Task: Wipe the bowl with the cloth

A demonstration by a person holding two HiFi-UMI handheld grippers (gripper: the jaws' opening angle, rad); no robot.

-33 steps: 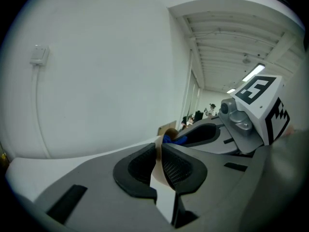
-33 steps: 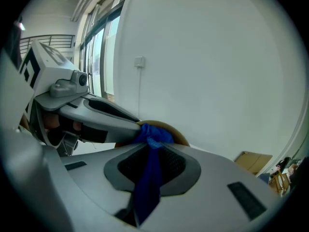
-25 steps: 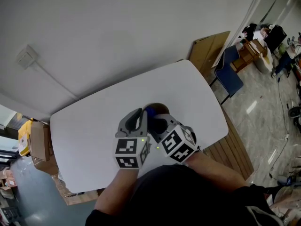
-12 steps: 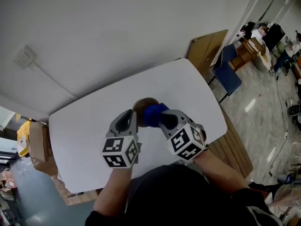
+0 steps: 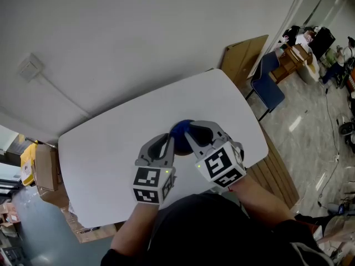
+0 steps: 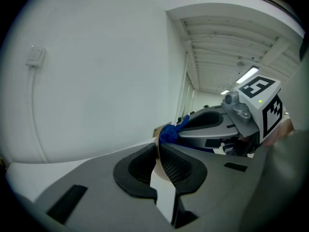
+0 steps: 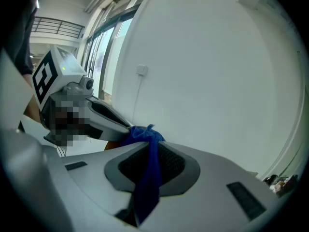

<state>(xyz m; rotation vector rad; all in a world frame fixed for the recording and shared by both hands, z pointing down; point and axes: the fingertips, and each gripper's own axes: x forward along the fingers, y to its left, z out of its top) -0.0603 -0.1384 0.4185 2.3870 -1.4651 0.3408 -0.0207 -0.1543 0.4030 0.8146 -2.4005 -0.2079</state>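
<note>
In the head view the blue cloth (image 5: 180,130) bunches over the brown bowl, which is almost wholly hidden beneath it, above the white table (image 5: 105,148). My right gripper (image 5: 189,133) is shut on the cloth (image 7: 147,175), whose tail hangs down between its jaws and whose bunched end presses against the bowl (image 7: 109,146). My left gripper (image 5: 170,141) is shut on the bowl's thin rim (image 6: 158,175), which stands edge-on between its pads. In the left gripper view the cloth (image 6: 169,133) sits just past the jaws, under the right gripper (image 6: 186,125).
A blue chair (image 5: 269,91) and a leaning wooden board (image 5: 244,57) stand beyond the table's far right corner. Wooden slats (image 5: 275,177) run along its right side. Cardboard boxes (image 5: 47,168) sit on the floor at left.
Half a second ago the brown bowl showed left of the cloth. The cloth has since slid over it, and the two grippers have drawn closer together.
</note>
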